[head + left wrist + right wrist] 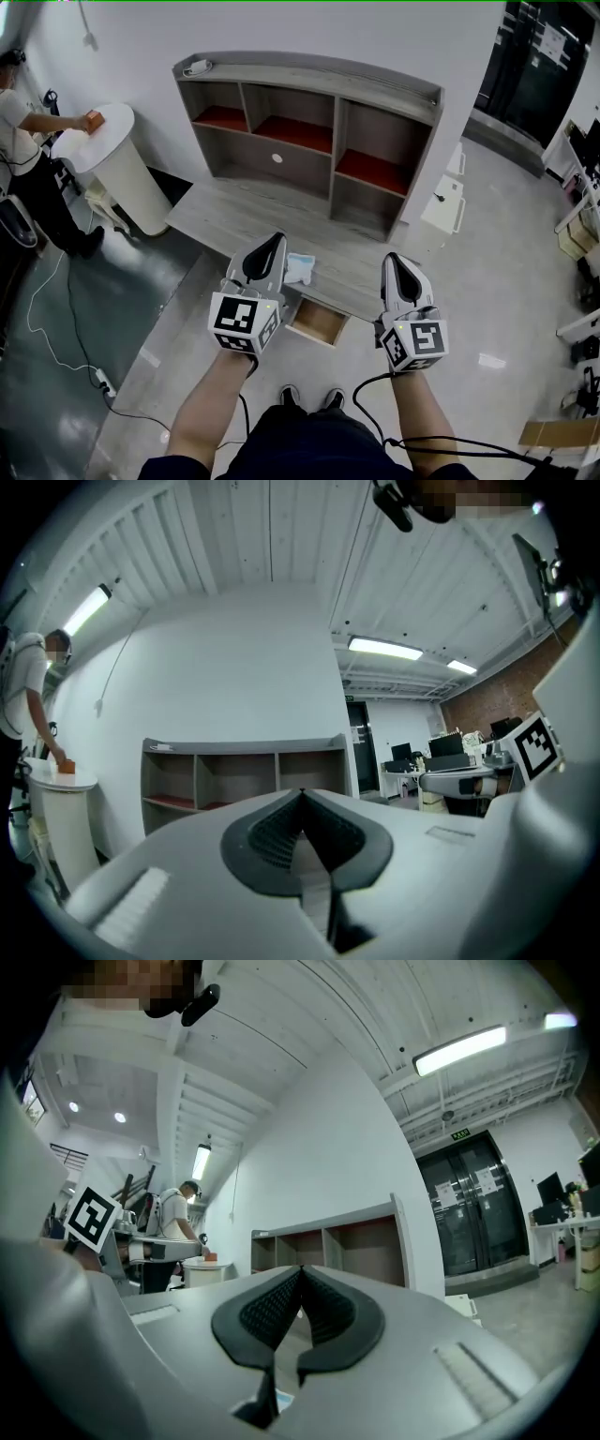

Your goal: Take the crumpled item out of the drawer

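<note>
Drawer (319,322) hangs open under the desk (242,221) front edge and looks empty. Crumpled white-blue item (298,269) lies on the desktop by that edge, so prob. already out. Left gripper (272,246) & right gripper (398,264): jaws together, nothing between, hovering either side of the drawer, prob. done w/ it.

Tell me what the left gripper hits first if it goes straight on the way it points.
Probably the shelf unit. The left gripper, jaws shut on nothing, points across the desktop toward its compartments, with nothing visible between. Depth is unclear, so if it is tilted lower it could meet the desktop first.
</note>
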### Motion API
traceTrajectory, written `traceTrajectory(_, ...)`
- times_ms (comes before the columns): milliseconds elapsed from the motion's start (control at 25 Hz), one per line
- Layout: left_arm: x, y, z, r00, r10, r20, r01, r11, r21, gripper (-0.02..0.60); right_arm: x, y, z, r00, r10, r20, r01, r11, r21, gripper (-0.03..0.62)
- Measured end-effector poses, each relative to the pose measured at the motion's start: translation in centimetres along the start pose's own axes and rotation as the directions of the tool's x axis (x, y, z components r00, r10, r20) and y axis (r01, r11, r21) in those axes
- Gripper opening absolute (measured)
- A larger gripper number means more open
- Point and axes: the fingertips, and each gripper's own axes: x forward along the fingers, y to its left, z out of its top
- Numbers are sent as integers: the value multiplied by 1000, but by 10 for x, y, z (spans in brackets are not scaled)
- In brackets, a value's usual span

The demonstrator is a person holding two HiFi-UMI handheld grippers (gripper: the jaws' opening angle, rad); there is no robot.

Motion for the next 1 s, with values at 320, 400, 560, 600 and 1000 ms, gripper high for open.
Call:
traceTrajectory(320, -8, 5, 26, 998, 46, 45, -46, 999, -15, 3, 0, 3, 29, 998, 16, 66, -14, 999, -29, 5)
traceTrajectory(400, -6, 8, 30, 997, 58, 53, -57, 998, -26, 3, 2, 3, 33, 997, 21, 71, -19, 999, -28, 6)
traceTrajectory(560, -7, 13, 38, 995, 80, 65, -78, 996, -33, 3, 5, 4, 41, 996, 33, 82, -31, 999, -27, 6)
traceTrajectory(600, -9, 13, 41, 994, 84, 71, -82, 996, -30, 4, 5, 5, 44, 996, 37, 86, -34, 999, -29, 6)
traceTrajectory(1000, -16, 21, 53, 988, 113, 107, -113, 994, -6, 3, 6, 4, 62, 990, 55, 128, -44, 995, -85, 5)
